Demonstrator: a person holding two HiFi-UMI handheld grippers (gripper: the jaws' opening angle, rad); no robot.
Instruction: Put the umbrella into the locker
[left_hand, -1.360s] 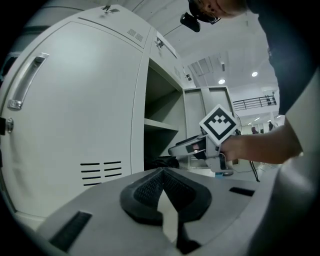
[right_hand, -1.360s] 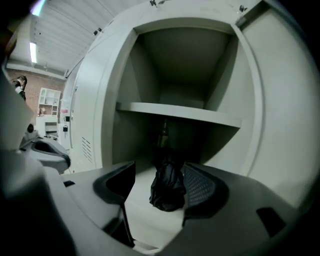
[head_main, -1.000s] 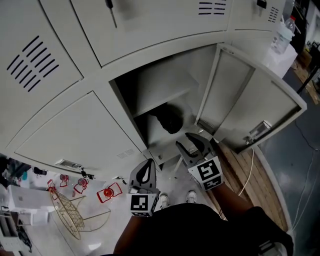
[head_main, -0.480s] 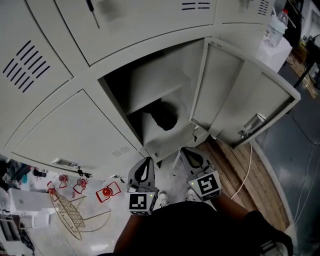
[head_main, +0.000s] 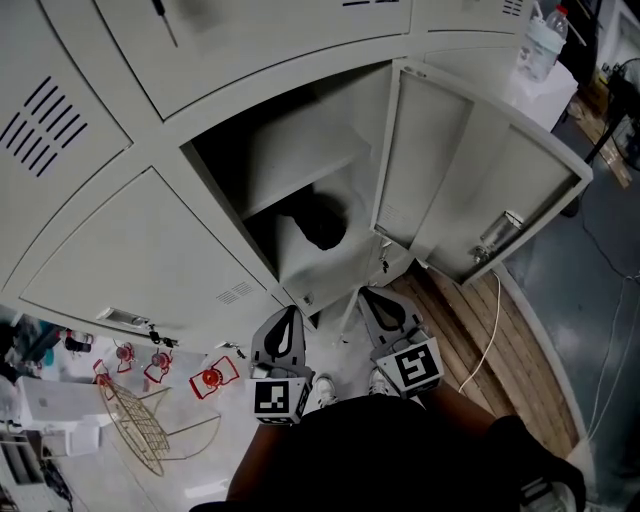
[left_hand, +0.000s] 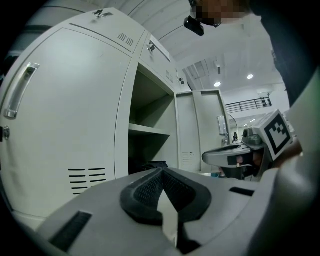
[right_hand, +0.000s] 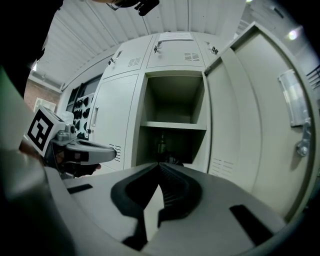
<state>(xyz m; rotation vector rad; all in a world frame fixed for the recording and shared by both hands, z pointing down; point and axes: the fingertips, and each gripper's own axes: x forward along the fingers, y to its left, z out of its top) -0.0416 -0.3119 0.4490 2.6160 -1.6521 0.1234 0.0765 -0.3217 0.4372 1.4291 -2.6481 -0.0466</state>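
The locker stands with its door swung out to the right. A dark folded umbrella lies in the lower compartment under the shelf; the same umbrella shows in the right gripper view and its dark edge in the left gripper view. My left gripper hangs in front of the locker's base, shut and empty. To its right, my right gripper is also shut with nothing in it, pointing at the opening. Jaws of the left gripper and the right gripper meet at their tips.
Closed locker doors flank the open one on the left and above. A plastic bottle stands on a white block at the upper right. A wooden pallet and a cable lie right; red parts and a wire frame left.
My right gripper has drawn back from the locker's front edge toward my body and its jaws have closed. The left gripper has kept its place. The umbrella stays in the locker.
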